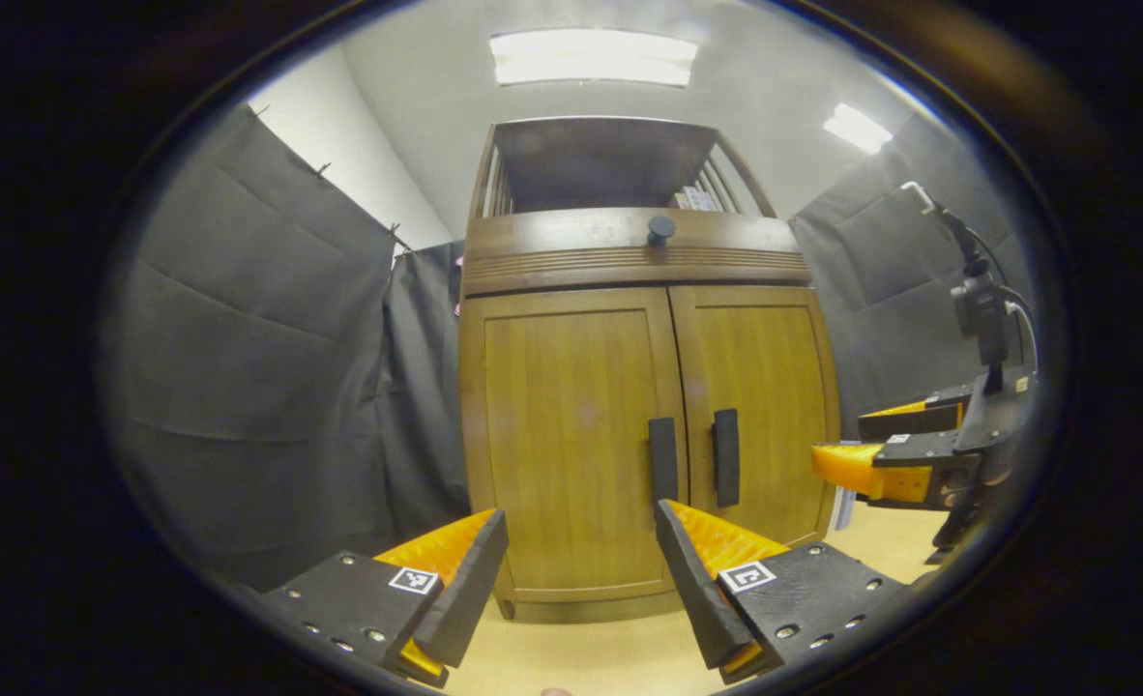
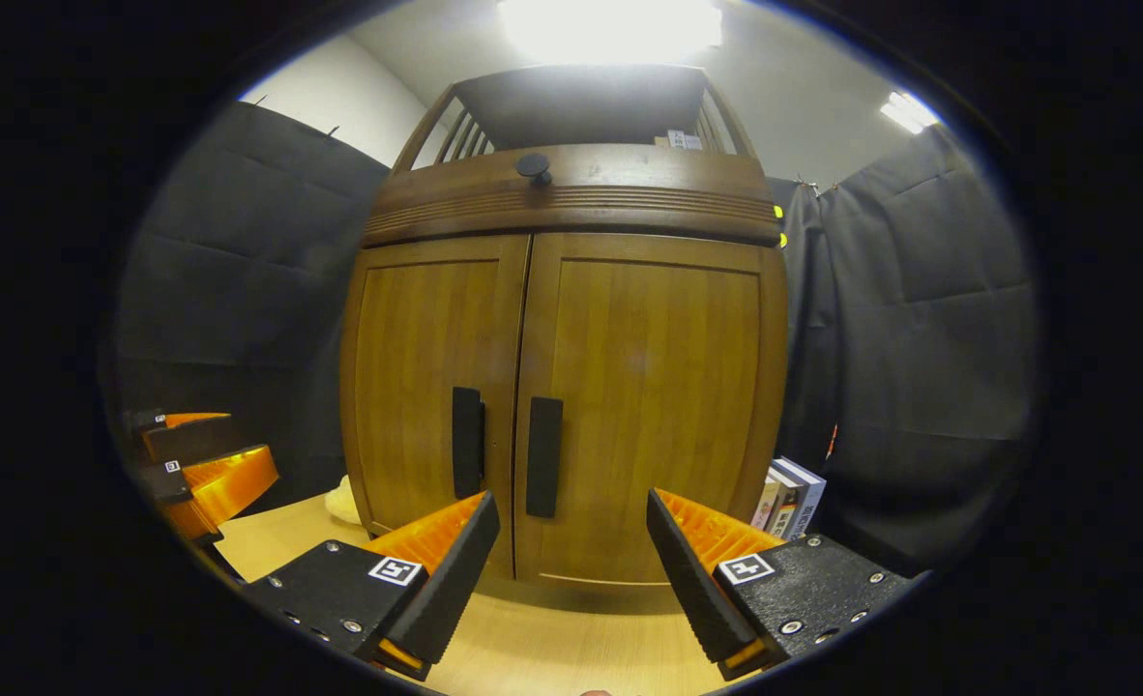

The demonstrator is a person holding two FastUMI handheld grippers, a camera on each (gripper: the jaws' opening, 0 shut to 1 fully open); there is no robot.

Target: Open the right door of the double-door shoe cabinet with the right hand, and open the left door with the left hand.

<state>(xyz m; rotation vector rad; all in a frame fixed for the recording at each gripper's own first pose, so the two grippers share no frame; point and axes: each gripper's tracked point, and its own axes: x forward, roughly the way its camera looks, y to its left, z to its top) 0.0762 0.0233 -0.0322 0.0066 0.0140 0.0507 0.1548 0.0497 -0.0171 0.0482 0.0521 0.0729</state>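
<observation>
Right gripper (image 2: 571,541), jaws spread wide and clamping nothing, faces the shoe cabinet (image 2: 571,387) squarely, its fingers bracketing the lower part of the right door (image 2: 649,406) just short of the right handle (image 2: 543,456). This spread stance probably prepares the jaws to close around the vertical bar. Both doors stand flush and shut, so neither opening has been made. The left door (image 2: 431,387) carries its own left handle (image 2: 467,443), just beside the right one across the centre seam. A knob (image 2: 533,166) sits on the band above the doors, beneath a slatted upper shelf (image 2: 581,101).

Left gripper (image 1: 581,570), likewise spread and holding nothing, is set before the left door (image 1: 571,435), its right-hand finger rising just under the left handle (image 1: 662,459); the pairing of each tool with its own door matches the task's division of labour.

Right gripper view adds a row of books (image 2: 789,498) standing on the floor (image 2: 533,648) at the cabinet's right side, and a pale object at its left foot, too small to identify. Left gripper view adds the right gripper (image 1: 847,445) seen from the side with its camera mast, plus the ceiling lights (image 1: 593,58).
</observation>
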